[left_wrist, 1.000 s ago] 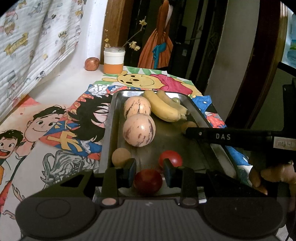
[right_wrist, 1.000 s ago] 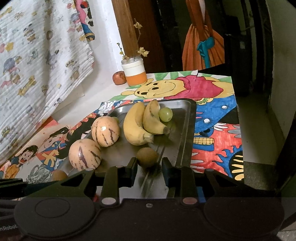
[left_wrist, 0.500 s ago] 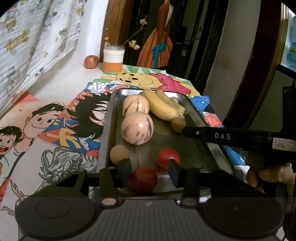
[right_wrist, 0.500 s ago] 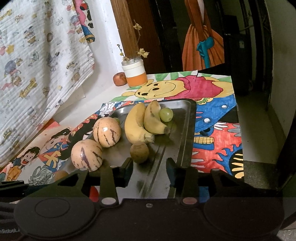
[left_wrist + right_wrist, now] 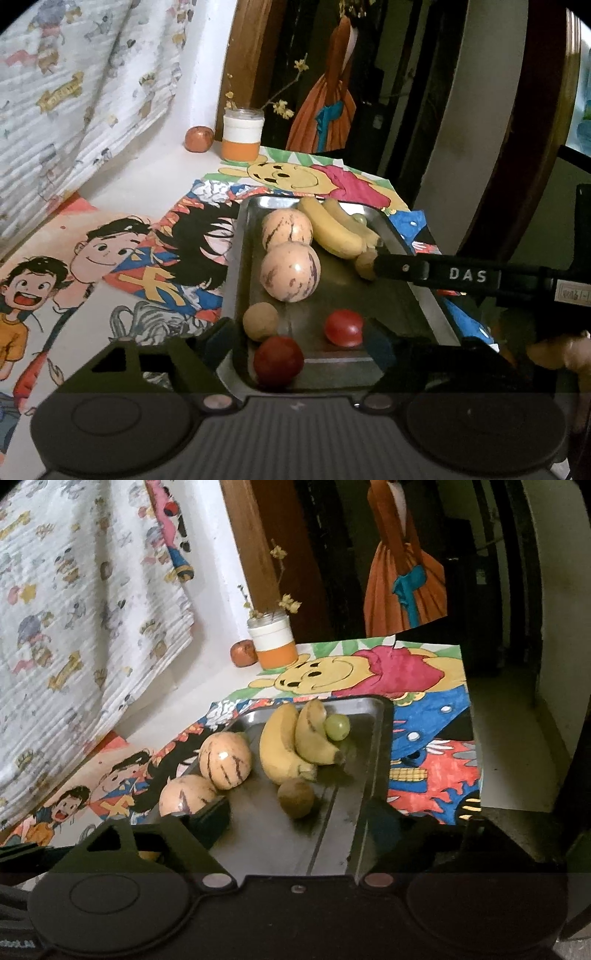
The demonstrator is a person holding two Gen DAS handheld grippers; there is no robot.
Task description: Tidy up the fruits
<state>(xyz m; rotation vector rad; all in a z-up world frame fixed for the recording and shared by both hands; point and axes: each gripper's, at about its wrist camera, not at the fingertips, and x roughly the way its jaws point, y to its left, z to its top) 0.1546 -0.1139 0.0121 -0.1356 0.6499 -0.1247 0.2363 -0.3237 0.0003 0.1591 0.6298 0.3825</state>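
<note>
While both claws spread, noted from the left wrist view: left gripper [image 5: 299,341] jaws opening, pads well apart, dark red fruit [image 5: 279,361] lying loose between them at the near edge of the metal tray [image 5: 232,280], touched by neither pad. Second red fruit [image 5: 343,327] just beyond at 1 o'clock from the first, small tan ball-shaped fruit [image 5: 260,320] at 11 o'clock, just beside it. Further up the tray, two striped round melons [image 5: 290,271] touching one another, near one in front of the far one. Pair of bananas [image 5: 334,230] at 1 o'clock from the melons, along the far right of the tray. Black finger of the right gripper, lettered DAS, reaching in from 3 o'clock over the tray's right rim.

From the right wrist view: right gripper [image 5: 295,821] jaws opening, wide apart, nothing pressed between them; small brown fruit [image 5: 295,797] resting on the tray floor just ahead of the gap, free of both pads. Bananas at 12 o'clock from it, green grape [image 5: 337,726] touching the far banana at 1 o'clock.

Tray set on bright cartoon drawings [image 5: 122,254]. Off the tray, at the far corner of the table: white-and-orange jar [image 5: 242,139] holding a dry sprig, reddish apple [image 5: 199,138] just beside it at 9 o'clock. Printed cloth [image 5: 74,602] hanging along the left.
</note>
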